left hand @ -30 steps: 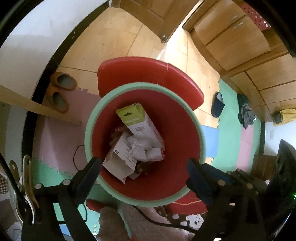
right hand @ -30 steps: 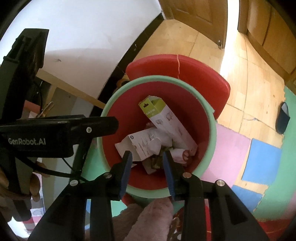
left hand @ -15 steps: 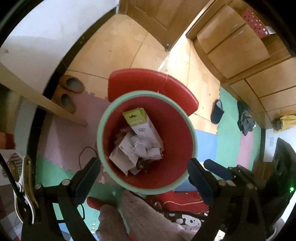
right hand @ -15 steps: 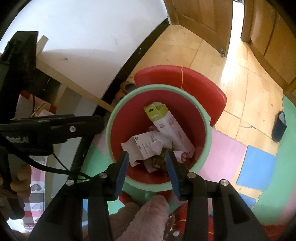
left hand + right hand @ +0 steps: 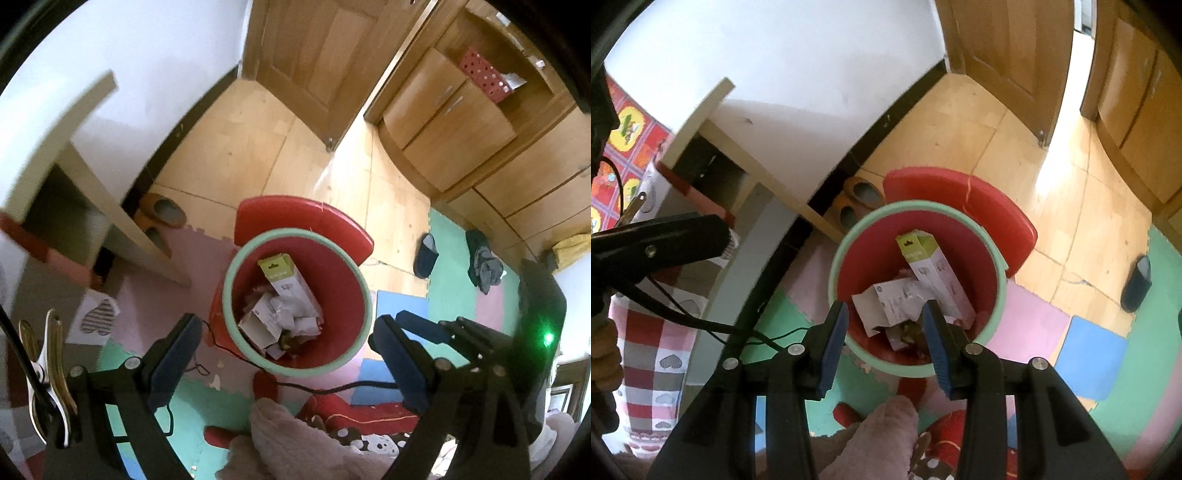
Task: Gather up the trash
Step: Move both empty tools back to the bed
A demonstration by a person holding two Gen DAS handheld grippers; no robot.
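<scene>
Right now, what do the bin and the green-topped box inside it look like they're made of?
Bin: probably moulded plastic, with smooth red walls and a mint-green rim, slightly glossy. Box: looks like printed cardboard, matte, with folded flaps and crisp edges.

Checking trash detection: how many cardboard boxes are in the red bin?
2. The green-topped box leans against the far side of the red bin; the white box lies below it, toward the near-left. Crumpled paper may hide more.

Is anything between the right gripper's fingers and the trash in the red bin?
Nothing. In the right wrist view the right gripper is open and empty above the red bin; only air separates it from the cardboard boxes inside.
</scene>
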